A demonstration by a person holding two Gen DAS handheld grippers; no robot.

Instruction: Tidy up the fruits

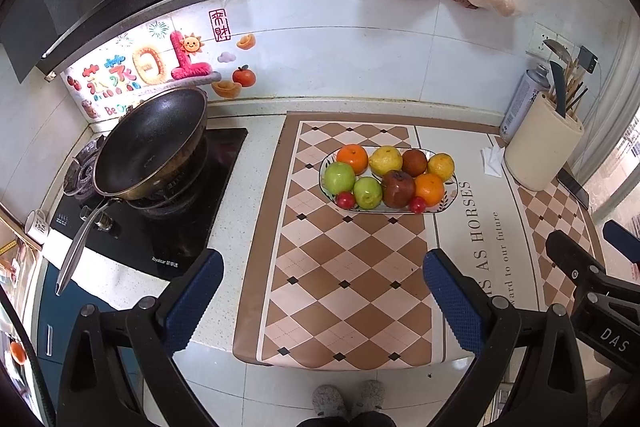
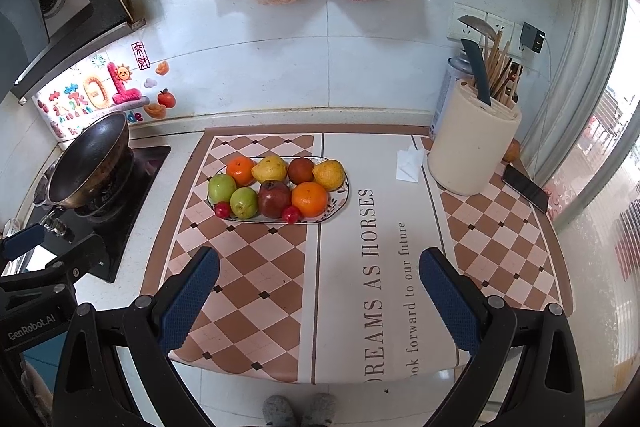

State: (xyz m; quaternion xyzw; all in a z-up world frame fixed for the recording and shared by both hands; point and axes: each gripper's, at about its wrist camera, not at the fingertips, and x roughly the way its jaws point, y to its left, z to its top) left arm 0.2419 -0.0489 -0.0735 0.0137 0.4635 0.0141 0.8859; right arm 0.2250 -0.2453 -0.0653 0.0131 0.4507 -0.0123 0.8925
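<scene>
Ten fruits fill an oval plate [image 1: 448, 205] whose long axis runs left to right across the checked counter mat [image 1: 340, 287], parallel to the tiled back wall. At far left a black wok [image 1: 150, 143] sits tilted on the gas stove [image 1: 160, 227], its steel handle [image 1: 78, 247] pointing toward the counter's front edge. On the plate, left to right, the back row holds an orange [image 1: 352, 158], a yellow pear [image 1: 385, 160], a brown-red round fruit [image 1: 414, 162] and a second yellow fruit [image 1: 441, 166]; the front row holds two green apples [image 1: 339, 177], a dark pomegranate [image 1: 398, 189] and another orange [image 1: 429, 189], with a small red fruit [image 1: 345, 200] at the front left rim and another at the front, between pomegranate and orange. The fruits touch one another. Further right lies a folded white tissue [image 2: 410, 163], then a cream utensil holder [image 2: 472, 147] with chopsticks and a dark-handled tool, a spray can [image 2: 444, 99] just behind it, and a phone [image 2: 525, 187] flat at the mat's right edge.

The left gripper [image 1: 323, 291] hangs above the mat's near part, its blue pads spread wide with nothing between them, well short of the plate. The right gripper [image 2: 319, 291] hangs over the lettered strip, likewise spread wide and holding nothing.
</scene>
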